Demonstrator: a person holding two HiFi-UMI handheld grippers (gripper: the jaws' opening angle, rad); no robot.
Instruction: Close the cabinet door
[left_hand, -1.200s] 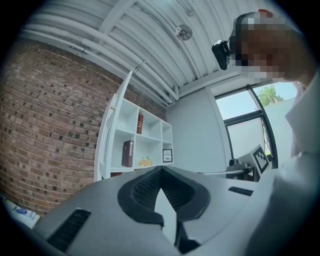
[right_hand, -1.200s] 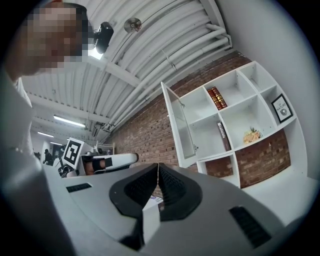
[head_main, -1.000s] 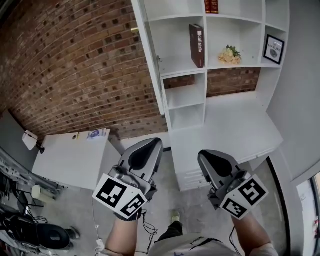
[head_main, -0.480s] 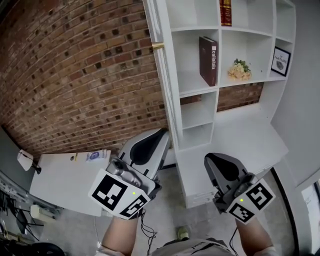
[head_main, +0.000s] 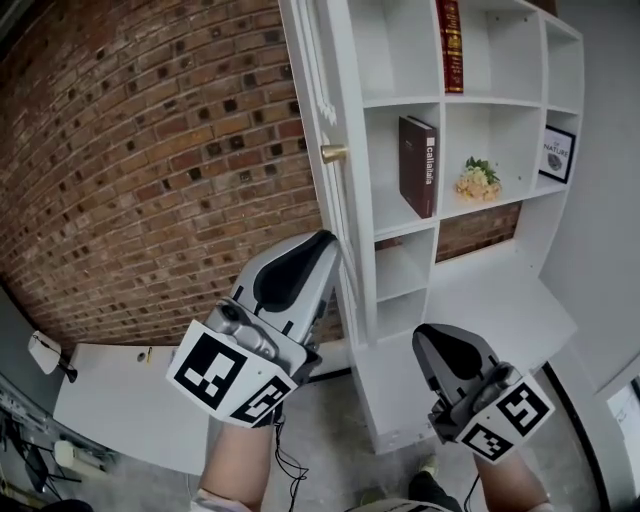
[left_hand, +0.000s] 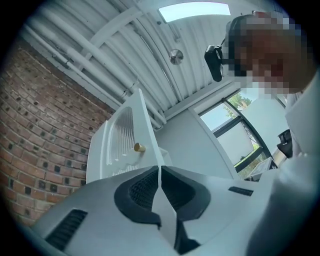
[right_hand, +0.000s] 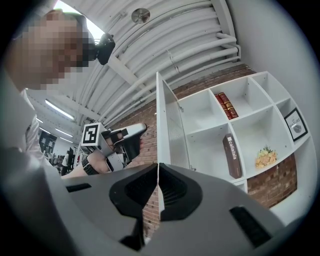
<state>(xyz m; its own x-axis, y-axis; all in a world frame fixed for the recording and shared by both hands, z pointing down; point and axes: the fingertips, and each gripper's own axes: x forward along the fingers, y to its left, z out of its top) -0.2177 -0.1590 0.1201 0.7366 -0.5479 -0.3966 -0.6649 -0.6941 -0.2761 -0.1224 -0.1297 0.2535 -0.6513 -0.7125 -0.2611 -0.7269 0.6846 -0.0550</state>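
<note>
The white cabinet door (head_main: 333, 210) stands open, edge-on to me, with a small brass knob (head_main: 333, 153) on its left face. My left gripper (head_main: 325, 247) is shut and empty, its tip close beside the door's lower edge, below the knob. The left gripper view shows the ribbed door panel (left_hand: 124, 134) and the knob (left_hand: 139, 147) just above the shut jaws (left_hand: 160, 169). Lower and further right, my right gripper (head_main: 434, 338) is shut and empty in front of the shelves. In its own view the door (right_hand: 172, 131) rises over its shut jaws (right_hand: 158, 166), with the left gripper (right_hand: 134, 132) beyond.
Open white shelves hold a brown book (head_main: 418, 165), red books (head_main: 450, 40), a flower bunch (head_main: 477, 180) and a framed picture (head_main: 557, 153). A white desk top (head_main: 500, 300) lies below them. A brick wall (head_main: 150, 150) stands left of the door, a white table (head_main: 120, 400) at lower left.
Both grippers have risen and come closer to the cabinet. The left one now reaches the door's edge. The knob and shelves sit lower in the head view.
</note>
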